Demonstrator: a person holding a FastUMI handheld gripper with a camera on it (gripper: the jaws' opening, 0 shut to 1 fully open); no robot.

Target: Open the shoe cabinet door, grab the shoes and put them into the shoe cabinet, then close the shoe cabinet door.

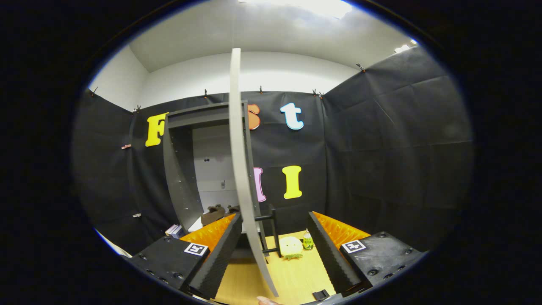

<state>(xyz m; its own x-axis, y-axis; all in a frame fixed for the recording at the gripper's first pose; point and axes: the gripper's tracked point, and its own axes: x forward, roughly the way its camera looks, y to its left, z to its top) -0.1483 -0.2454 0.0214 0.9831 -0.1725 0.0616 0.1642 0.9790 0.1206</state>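
The dark shoe cabinet stands against the booth wall with its door swung out, seen edge-on as a thin pale strip running up between my fingers. A black bar handle sticks out of the door's right face, low down. A pair of brown shoes sits on the cabinet's floor, partly hidden by my left finger and the door. My gripper is open, its fingers apart on either side of the door's edge, neither pressing on it.
On the wooden floor just right of the door lie a pale round object and a small green-labelled bottle. Some books lie left of the cabinet's base. A fingertip shows by the door's near bottom corner.
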